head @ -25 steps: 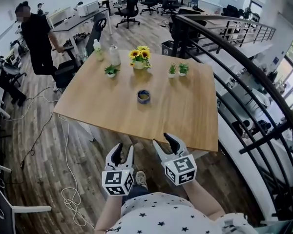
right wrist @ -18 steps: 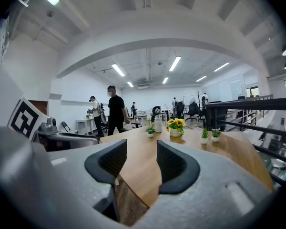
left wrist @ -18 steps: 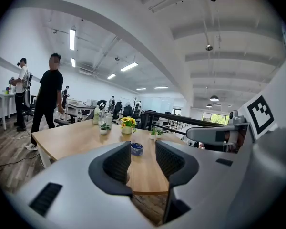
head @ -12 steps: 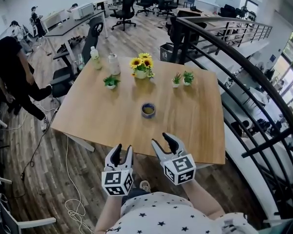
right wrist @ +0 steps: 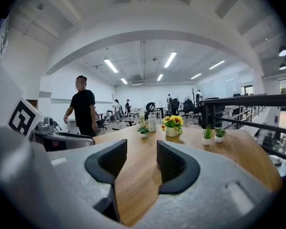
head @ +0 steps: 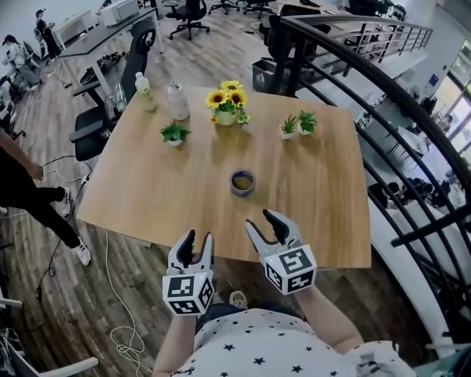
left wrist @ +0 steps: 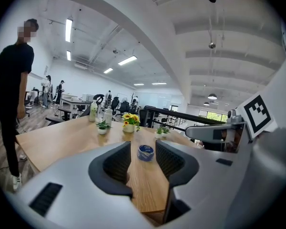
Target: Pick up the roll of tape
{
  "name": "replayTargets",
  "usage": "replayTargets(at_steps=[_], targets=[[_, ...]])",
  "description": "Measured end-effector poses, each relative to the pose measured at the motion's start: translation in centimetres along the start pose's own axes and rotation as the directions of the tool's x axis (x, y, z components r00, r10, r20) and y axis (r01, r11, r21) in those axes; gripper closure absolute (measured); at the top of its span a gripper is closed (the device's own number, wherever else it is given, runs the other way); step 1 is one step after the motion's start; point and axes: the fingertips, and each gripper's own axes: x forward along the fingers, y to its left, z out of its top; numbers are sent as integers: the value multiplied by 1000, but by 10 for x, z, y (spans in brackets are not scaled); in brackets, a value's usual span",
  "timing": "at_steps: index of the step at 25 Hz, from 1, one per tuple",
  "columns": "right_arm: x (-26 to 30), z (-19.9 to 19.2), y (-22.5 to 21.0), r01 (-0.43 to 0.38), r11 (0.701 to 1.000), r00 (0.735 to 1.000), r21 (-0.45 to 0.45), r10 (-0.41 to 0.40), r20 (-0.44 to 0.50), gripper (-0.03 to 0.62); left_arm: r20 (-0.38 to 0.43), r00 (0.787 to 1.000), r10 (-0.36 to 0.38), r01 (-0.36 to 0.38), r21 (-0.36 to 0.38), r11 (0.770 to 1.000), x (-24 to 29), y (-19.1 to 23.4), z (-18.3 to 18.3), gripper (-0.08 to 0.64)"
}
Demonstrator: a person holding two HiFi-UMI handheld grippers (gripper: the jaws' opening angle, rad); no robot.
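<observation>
A blue roll of tape [head: 242, 183] lies flat near the middle of the wooden table [head: 157, 191]. In the left gripper view the roll of tape [left wrist: 146, 152] shows far off between the jaws. My left gripper [head: 198, 246] hangs open at the table's near edge, well short of the roll. Beside it my right gripper [head: 264, 228] is open and holds nothing, its tips just over the near edge. The right gripper view [right wrist: 142, 162] shows only bare wood between the jaws.
A sunflower pot [head: 226, 105], three small potted plants [head: 173, 134] [head: 289, 126] [head: 306, 122] and two bottles [head: 144, 93] [head: 177, 100] line the table's far side. A black railing [head: 392, 108] curves along the right. A person [head: 16, 191] stands at the left; cable [head: 122, 320] lies on the floor.
The table and the tape roll have come closer in the head view. The person at the left has shifted down the left side. Both grippers stay open, close together.
</observation>
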Motion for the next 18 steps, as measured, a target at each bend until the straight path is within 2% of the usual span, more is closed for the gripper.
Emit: replayTargets(at_steps=[11,18], targets=[[46,-8,-42,46,999,997,4,-46,-56,414,-58,998,-1,0,-21,1000,39,16,-9,403],[89,-19,-77,42,999,992,-3,-42,-116,414,-85,996,11,-12,-21,1000,82,27,-6,403]])
